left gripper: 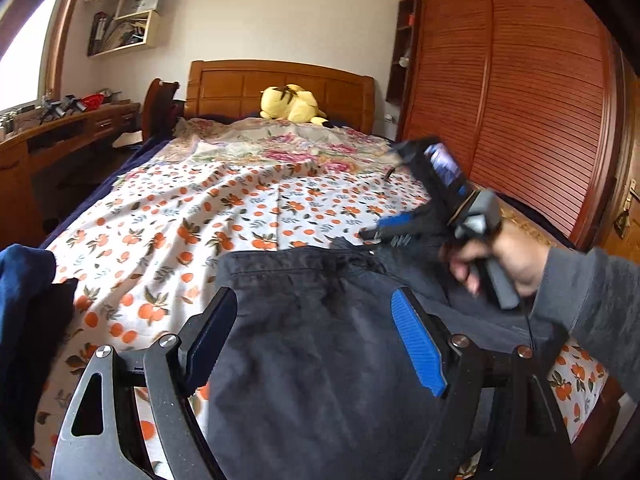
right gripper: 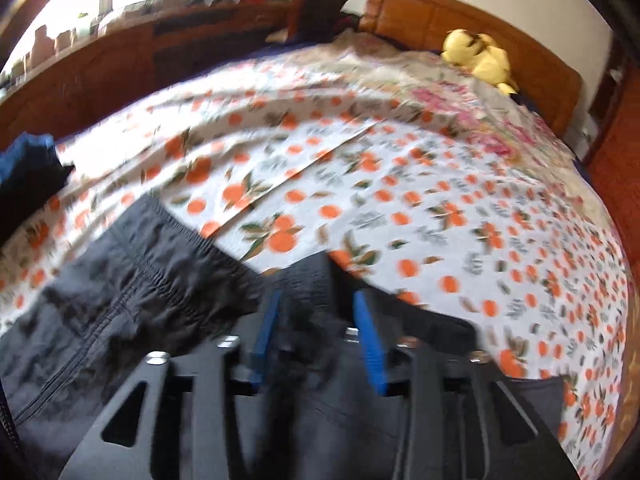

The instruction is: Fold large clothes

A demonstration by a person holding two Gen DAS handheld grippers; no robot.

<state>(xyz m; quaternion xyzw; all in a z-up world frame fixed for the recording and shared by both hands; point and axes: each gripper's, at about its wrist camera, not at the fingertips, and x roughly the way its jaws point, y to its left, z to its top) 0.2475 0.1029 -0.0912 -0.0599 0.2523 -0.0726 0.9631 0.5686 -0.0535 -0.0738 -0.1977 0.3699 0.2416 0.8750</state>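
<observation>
The trousers [left gripper: 320, 320] are dark grey, thin and creased, with a gathered elastic waistband [right gripper: 168, 256] and a stitched seam running down from it. They lie flat on the bed [left gripper: 180, 220] at its near end, waistband toward the headboard [left gripper: 280, 88], the cloth reaching to the near edge.

The left gripper [left gripper: 316, 332] hangs over the trousers with its jaws wide apart and nothing between the pads. The right gripper [right gripper: 316, 320], in a hand [left gripper: 508, 264] with a grey sleeve, sits at the waistband's right end — jaws part open, dark cloth in the gap, but the blur hides whether the pads press on it.

Beyond the waistband the orange-print sheet [right gripper: 400, 200] is bare up to a yellow plush [left gripper: 292, 104] by the headboard. A dark blue pile [left gripper: 28, 280] sits at the near left edge; a desk [left gripper: 60, 132] runs along the left side, a wardrobe [left gripper: 520, 80] along the right.
</observation>
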